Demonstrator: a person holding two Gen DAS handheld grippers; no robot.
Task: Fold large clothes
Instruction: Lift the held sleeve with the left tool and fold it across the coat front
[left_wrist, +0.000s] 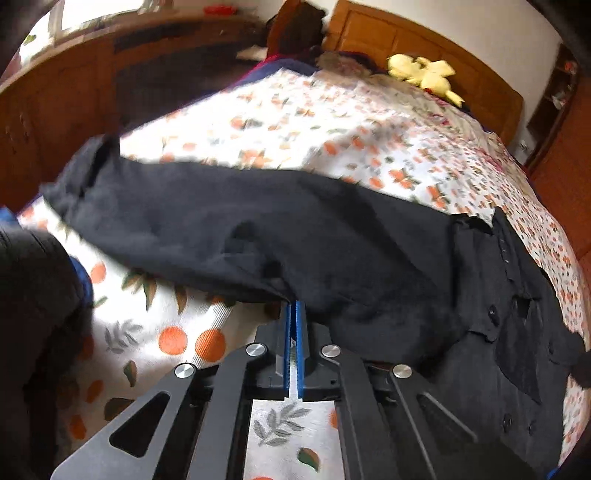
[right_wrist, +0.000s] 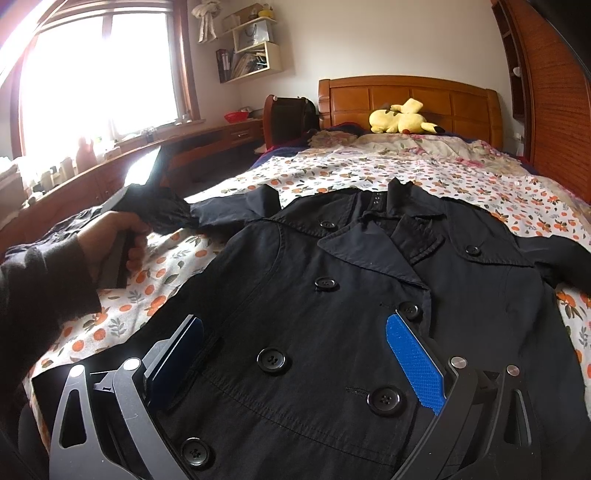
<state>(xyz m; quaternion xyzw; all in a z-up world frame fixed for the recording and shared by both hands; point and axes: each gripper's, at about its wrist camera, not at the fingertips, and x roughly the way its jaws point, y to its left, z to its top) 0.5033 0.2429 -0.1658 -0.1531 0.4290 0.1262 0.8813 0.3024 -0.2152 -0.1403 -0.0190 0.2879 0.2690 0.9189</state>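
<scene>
Left wrist view: left gripper is pinching the lower edge of the black coat's sleeve, blue pads together on the cloth, over the orange-print bedspread.

Right wrist view: right gripper is hovering with fingers apart over the coat, which is lying buttoned-front up on the bed; a hand is gripping the other tool at the sleeve.

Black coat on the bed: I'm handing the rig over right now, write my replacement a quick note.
Left gripper: shut, pinching the edge of the coat's sleeve.
Right gripper: open, over the coat's buttoned front, holding nothing.
Coat: face up on the floral bedspread, collar toward the headboard, sleeves spread out.
Done: coat laid out; sleeve gripped.
Left: fold this sleeve across the front, then probably the other sleeve, then the body.
</scene>
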